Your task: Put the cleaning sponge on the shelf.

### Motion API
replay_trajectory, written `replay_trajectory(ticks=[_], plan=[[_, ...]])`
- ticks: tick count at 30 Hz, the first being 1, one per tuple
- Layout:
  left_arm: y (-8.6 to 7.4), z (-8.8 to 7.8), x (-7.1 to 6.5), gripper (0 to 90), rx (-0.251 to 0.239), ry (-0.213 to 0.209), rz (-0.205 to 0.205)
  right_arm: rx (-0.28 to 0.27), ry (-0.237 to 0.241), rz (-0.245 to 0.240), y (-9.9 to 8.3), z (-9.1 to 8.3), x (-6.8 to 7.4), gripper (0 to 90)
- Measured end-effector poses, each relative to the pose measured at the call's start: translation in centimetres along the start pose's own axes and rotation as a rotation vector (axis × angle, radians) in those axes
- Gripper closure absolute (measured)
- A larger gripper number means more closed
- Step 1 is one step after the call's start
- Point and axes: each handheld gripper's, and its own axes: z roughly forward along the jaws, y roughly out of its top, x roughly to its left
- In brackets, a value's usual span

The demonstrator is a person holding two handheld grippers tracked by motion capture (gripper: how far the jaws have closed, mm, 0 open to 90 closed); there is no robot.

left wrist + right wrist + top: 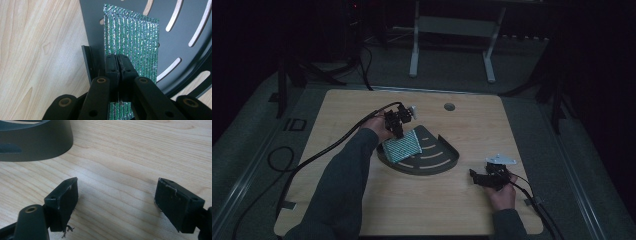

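Note:
A green and silver ribbed scouring pad [403, 145] stands tilted over the left part of a dark grey slotted corner tray [439, 165] in the middle of the table. My left gripper [396, 129] is shut on the pad's upper edge; in the left gripper view its jaws pinch the pad [135, 42] above the tray floor [180, 30]. My right gripper [476, 176] rests low on the wood to the right of the tray, open, with nothing between its fingertips [63, 200]. The tray's curved wall [37, 142] lies ahead of it to the left.
The wooden table [362, 200] has a round cable hole [449, 106] near its far edge. Black cables trail off the left and right front sides. A white metal frame [452, 30] stands on the floor beyond the table.

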Motion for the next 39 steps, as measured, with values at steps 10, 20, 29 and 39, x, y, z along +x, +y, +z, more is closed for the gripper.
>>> replay_trajectory(ticks=[10,20,29,39], plan=[[0.0,0.4,-0.1,87.9,0.029,0.000,0.005,0.000,0.000,0.000,0.0,0.0,0.0,18.6],[-0.1,1.0,-0.1,88.2,0.056,0.012,0.007,0.000,0.001,0.000,0.0,0.0,0.0,18.6],[-0.5,-0.1,0.1,76.2,0.020,0.029,-0.014,0.000,0.001,0.000,0.0,0.0,0.0,18.6],[-2.1,-2.4,1.2,59.5,-0.082,0.021,-0.107,0.000,0.001,0.000,0.0,0.0,0.0,18.6]])
